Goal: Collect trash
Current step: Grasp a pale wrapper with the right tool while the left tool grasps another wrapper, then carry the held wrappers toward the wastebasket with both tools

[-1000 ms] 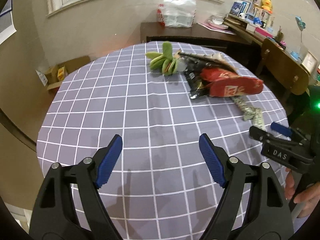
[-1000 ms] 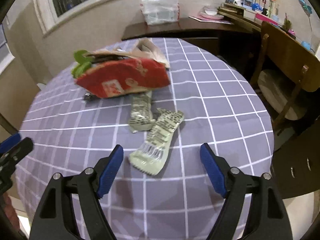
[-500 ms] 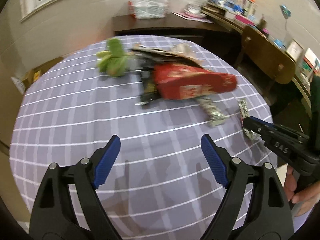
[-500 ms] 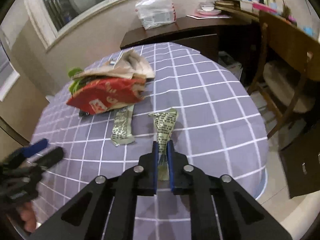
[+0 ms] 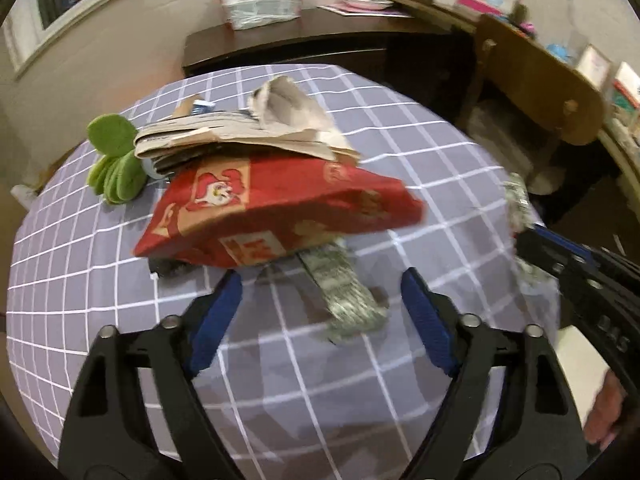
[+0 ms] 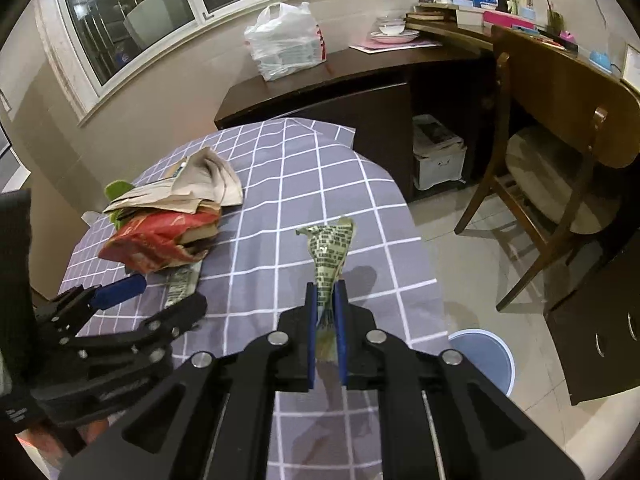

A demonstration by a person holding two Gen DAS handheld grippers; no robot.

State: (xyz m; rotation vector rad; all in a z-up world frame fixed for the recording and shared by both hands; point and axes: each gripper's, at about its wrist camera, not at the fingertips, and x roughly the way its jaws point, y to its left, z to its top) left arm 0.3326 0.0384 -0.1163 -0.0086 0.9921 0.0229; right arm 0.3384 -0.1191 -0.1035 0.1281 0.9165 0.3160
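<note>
Wrapper [image 6: 330, 248] lifted off table [image 6: 280, 184], bin [image 6: 486, 354] below

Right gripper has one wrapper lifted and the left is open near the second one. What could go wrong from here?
1. The right gripper pinches the green wrapper only at its tail, so it may slip out before reaching the blue bin.
2. The second wrapper lies partly under the red bag; pulling it with the left gripper could drag the bag and the paper pile on top.
</note>
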